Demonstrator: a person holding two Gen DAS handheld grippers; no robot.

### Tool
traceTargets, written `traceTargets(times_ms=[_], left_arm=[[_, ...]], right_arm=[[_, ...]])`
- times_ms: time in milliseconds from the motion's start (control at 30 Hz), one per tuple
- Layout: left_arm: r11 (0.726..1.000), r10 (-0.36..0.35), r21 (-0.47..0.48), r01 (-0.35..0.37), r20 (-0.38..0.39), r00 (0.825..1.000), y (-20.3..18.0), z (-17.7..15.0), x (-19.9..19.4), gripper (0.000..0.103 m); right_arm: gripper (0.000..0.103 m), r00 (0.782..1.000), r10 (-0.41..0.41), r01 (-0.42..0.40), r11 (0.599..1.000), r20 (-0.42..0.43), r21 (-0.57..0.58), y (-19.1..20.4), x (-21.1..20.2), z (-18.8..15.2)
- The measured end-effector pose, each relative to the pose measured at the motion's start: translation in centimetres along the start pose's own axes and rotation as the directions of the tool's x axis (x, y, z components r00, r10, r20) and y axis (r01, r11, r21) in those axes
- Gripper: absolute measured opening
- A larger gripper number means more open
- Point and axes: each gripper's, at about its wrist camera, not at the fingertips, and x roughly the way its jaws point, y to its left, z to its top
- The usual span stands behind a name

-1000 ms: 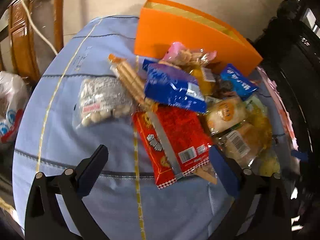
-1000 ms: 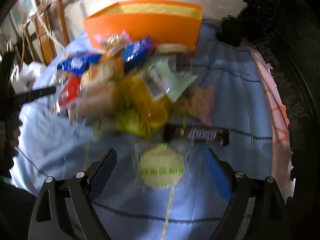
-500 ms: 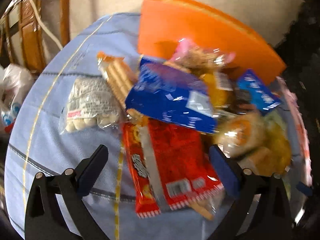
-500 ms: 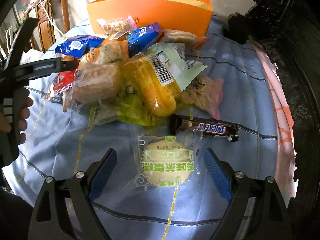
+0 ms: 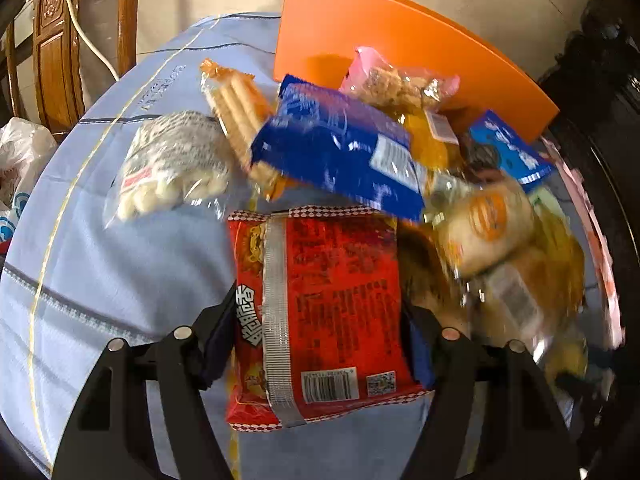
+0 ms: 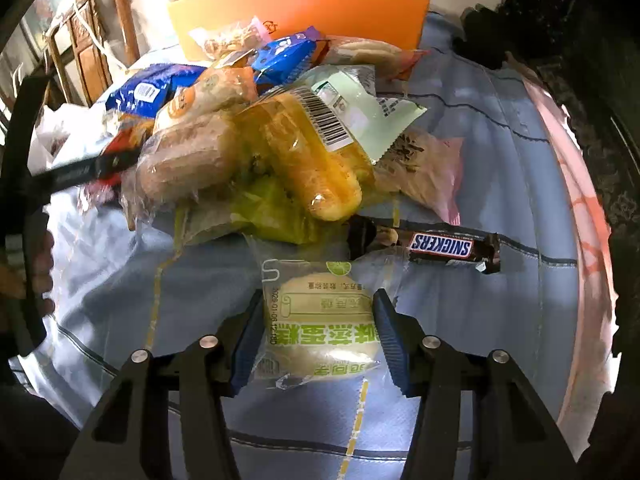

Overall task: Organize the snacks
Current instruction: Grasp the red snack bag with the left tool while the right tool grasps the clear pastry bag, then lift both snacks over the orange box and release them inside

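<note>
Change since earlier: your left gripper and right gripper have both come in over their packs, and their jaws have just been closing.
Left tool: you have the red noodle pack between the pads, both pressing its sides; grasped, low centre of the left view.
Right tool: your pads clamp the green-printed cake pack, low centre of the right view.
Snack pile: heaped above both packs on the blue cloth.
Orange box: at the top of frame, behind the pile.
Snickers bar: just right of the cake pack, above your right pad.
</note>
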Motion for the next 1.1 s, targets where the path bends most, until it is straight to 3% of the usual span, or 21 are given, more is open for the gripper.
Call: traceTargets(times_ms=[367,667,867,1100], left_arm=[[0.999,-0.045,-0.018,0.045,-0.013,0.999,0.8,-2.1,-3.1,0.068],[0.997,-0.068,0.034,0.067,0.035,0.997,1.3,-2.2,-5.3,0.068],[0.994,-0.104,0.051,0.099,0.103,0.989,1.1,-1.2,-8.1,0.068],[0.992,-0.124,0.061,0.114,0.196,0.973,0.4,1.9,-11.8,0.068]], right_arm=[[0.053,0.997,0.071,-0.071,0.995,0.005,0.071,-0.9,-1.3,-1.0],[0.053,0.995,0.086,-0.089,0.994,0.05,0.062,-0.9,-3.8,-1.4],[0.053,0.988,0.1,-0.106,0.993,0.115,0.046,-0.7,-6.5,-0.2],[0.053,0.966,0.075,-0.082,0.996,0.246,0.019,-0.6,-11.2,3.6]])
